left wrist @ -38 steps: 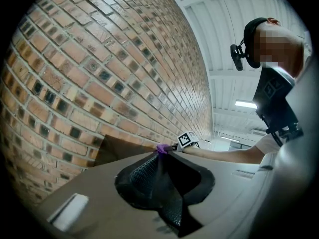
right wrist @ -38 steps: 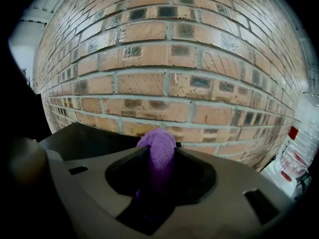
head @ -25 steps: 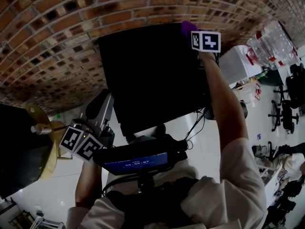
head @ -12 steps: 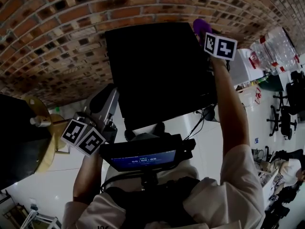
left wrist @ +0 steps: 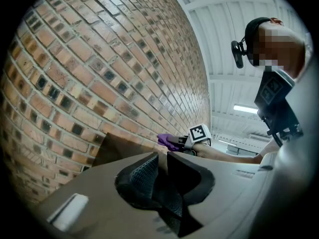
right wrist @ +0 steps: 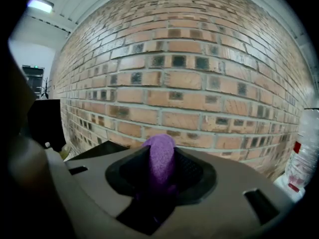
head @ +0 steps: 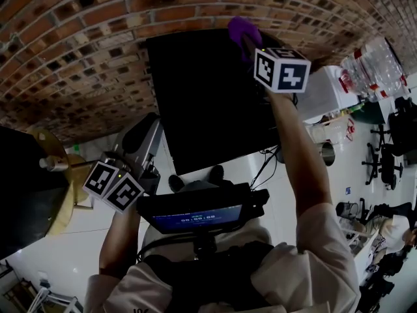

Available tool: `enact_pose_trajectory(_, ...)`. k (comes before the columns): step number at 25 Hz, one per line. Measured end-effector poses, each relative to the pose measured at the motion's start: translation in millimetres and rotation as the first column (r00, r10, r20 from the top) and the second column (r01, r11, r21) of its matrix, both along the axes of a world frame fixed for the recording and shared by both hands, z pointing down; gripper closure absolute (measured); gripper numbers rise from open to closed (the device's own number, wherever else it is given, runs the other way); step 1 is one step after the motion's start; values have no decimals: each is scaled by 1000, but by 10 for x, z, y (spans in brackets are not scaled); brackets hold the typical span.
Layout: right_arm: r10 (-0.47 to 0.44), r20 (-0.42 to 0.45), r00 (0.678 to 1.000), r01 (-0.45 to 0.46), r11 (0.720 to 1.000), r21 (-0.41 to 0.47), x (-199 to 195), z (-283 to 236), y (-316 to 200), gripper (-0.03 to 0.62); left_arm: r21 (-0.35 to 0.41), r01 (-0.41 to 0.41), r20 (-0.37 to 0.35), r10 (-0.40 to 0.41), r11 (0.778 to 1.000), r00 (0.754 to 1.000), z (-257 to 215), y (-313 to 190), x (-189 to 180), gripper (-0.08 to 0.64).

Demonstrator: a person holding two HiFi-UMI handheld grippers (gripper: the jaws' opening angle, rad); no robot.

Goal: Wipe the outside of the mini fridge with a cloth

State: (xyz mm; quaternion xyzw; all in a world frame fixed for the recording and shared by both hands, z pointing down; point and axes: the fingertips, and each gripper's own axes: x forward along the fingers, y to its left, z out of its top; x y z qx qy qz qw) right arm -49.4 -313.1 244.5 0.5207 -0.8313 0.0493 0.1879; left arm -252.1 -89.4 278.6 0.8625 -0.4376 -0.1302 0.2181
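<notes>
The mini fridge is a black box against the brick wall, seen from above in the head view. My right gripper reaches over its far top edge, shut on a purple cloth. In the right gripper view the cloth sticks up between the pads, with a dark sliver of the fridge below the bricks. My left gripper hangs low at the fridge's left side. Its jaws stand together with nothing in them, and the fridge top shows beyond.
A brick wall runs behind the fridge. A white box and clear water bottles stand to the right. Cables trail on the pale floor by a metal bin. A round wooden stand sits at the left.
My right gripper has carried the purple cloth leftward along the fridge's far top edge. The left gripper has stayed where it was.
</notes>
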Motion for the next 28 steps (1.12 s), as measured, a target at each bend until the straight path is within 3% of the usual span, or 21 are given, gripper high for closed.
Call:
enact_pose_trajectory(11, -244, 89, 966, 247, 968, -30, -1438, 134, 664, 455, -6, 34, -13, -34, 999, 999, 53, 89, -212, 515)
enact_pose_trajectory(18, -340, 93, 936, 347, 934, -81, -1911, 365, 1053, 455, -12, 49, -12, -49, 999, 999, 55, 141, -277, 515)
enact_pose_trajectory(21, -372, 46, 927, 375, 919, -122, -1985, 548, 1178, 453, -11, 50, -14, -50, 999, 999, 56, 157, -286, 515)
enact_pose_trajectory(23, -395, -26, 918, 387, 911, -144, -1981, 676, 1225, 410, -11, 48, -15, -48, 999, 999, 58, 163, -287, 515)
enact_pose_trajectory(26, -436, -126, 891, 419, 897, -141, -1961, 747, 1261, 396, -13, 42, -16, -43, 999, 999, 70, 164, -279, 515)
enact_pose_trajectory(28, -462, -166, 871, 444, 886, -134, -1969, 720, 1280, 332, -14, 37, -16, -37, 999, 999, 69, 163, -264, 515)
